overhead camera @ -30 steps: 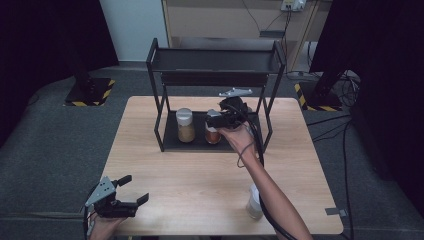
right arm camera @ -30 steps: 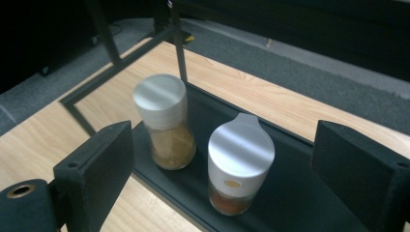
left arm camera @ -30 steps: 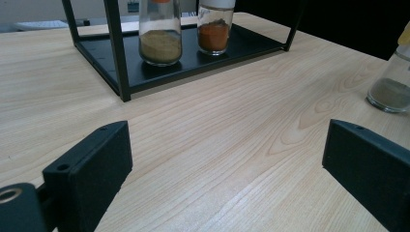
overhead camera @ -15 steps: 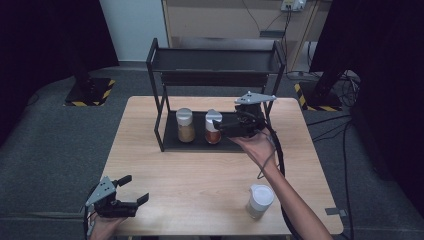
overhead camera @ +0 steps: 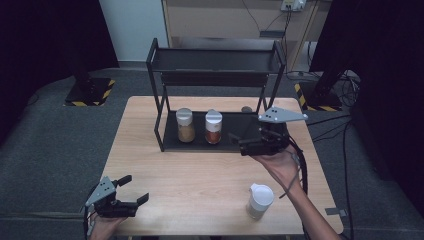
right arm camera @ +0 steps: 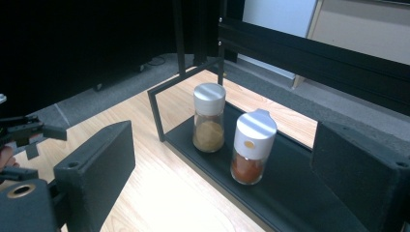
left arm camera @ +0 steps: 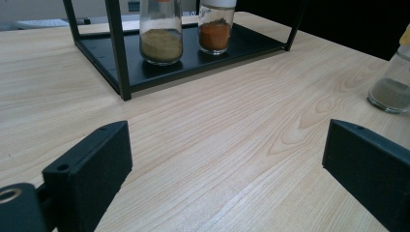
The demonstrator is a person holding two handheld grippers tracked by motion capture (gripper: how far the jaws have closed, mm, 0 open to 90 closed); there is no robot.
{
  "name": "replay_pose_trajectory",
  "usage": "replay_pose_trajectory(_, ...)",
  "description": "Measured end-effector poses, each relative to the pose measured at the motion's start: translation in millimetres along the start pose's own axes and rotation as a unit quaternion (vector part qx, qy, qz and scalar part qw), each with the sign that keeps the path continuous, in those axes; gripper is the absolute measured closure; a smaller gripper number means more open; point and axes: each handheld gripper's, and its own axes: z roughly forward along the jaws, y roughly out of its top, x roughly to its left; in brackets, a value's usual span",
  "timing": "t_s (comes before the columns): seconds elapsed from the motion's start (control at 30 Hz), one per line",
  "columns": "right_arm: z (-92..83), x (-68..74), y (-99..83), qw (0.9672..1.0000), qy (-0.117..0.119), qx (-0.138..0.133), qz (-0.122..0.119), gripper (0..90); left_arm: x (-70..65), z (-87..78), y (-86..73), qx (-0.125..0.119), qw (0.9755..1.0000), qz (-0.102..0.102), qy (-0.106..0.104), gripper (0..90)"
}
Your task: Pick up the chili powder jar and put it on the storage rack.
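A black two-shelf rack point(overhead camera: 215, 60) stands at the back of the wooden table point(overhead camera: 190, 170). On its lower shelf point(right arm camera: 290, 193) stand a tan-spice jar point(overhead camera: 185, 125) point(right arm camera: 209, 121) point(left arm camera: 161, 34) and a red-spice jar point(overhead camera: 213, 126) point(right arm camera: 252, 147) point(left arm camera: 215, 29). My right gripper point(overhead camera: 239, 142) point(right arm camera: 223, 140) hovers at the rack's right end, pointing left at the jars, open and empty. A third jar with a white cap point(overhead camera: 260, 200) point(left arm camera: 394, 82) stands on the table near the front right. My left gripper point(overhead camera: 134, 189) point(left arm camera: 227, 140) rests open and empty at the front left corner.
The rack's front post point(left arm camera: 121, 72) stands between my left gripper and the jars. Cables hang off the table's right side point(overhead camera: 300, 165). Striped stand bases point(overhead camera: 90, 92) sit on the dark floor beyond the table. A hand with the left gripper point(right arm camera: 19, 140) appears far off.
My right gripper has drawn away from the red-spice jar, moving right and toward the table's front, jaws still open. The red jar stays on the shelf. The left gripper has not moved.
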Motion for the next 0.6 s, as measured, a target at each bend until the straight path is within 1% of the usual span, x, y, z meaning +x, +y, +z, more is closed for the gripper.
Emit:
replay_pose_trajectory(0.23, -28.0, 1.2, -19.5, 0.9999, -0.008, -0.008, -0.001, 8.9, -0.1, 0.4, 0.1, 0.001, 1.0000, 0.000, 0.000, 2.5)
replay_pose_trajectory(0.3, -36.1, 3.6, -24.9, 0.9998, -0.016, -0.012, -0.003, 8.9, -0.1, 0.5, 0.3, 0.001, 1.0000, 0.001, -0.001, 2.5)
replay_pose_trajectory(0.37, -43.1, 3.9, -29.7, 0.9998, -0.018, -0.011, -0.005, 8.9, -0.2, 0.3, 0.3, 0.001, 1.0000, 0.002, -0.001, 2.5)
replay_pose_trajectory(0.47, -51.6, 6.9, -36.8, 0.9995, -0.028, -0.010, -0.009, 8.9, -0.3, 0.5, 0.5, 0.002, 1.0000, 0.002, -0.001, 2.5)
replay_pose_trajectory(0.6, -63.0, 9.2, -50.8, 0.9993, -0.036, -0.012, -0.005, 9.0, -0.4, 0.2, 0.5, 0.002, 1.0000, 0.002, -0.001, 2.5)
